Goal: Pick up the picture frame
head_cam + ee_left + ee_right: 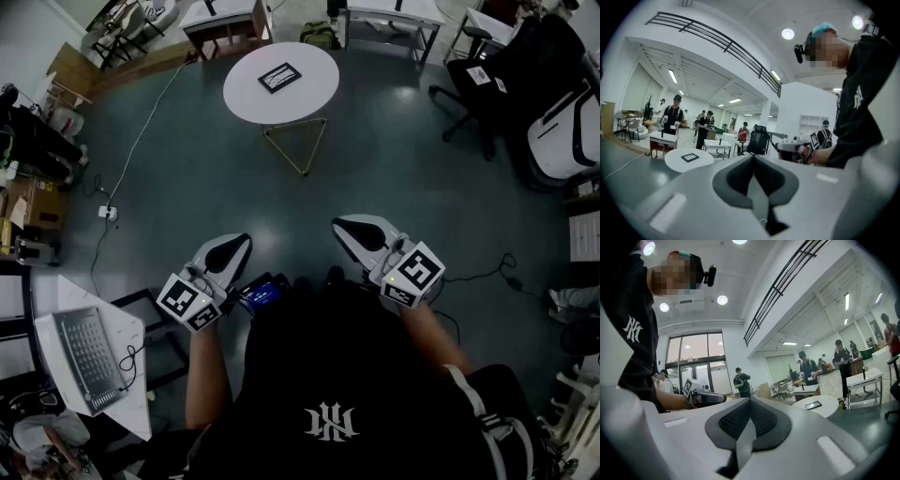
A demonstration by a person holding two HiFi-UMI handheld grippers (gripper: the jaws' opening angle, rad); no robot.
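A dark picture frame lies flat on a round white table across the room. It shows small in the left gripper view as the picture frame on the table, and in the right gripper view as the picture frame on the table. My left gripper and right gripper are held close to my body, far from the table. Both are shut with nothing between the jaws. The left gripper and right gripper point towards each other.
Dark floor lies between me and the table. A cable runs across the floor at the left. A laptop sits on a white desk at lower left. Office chairs stand at the right. Other people work at desks in the background.
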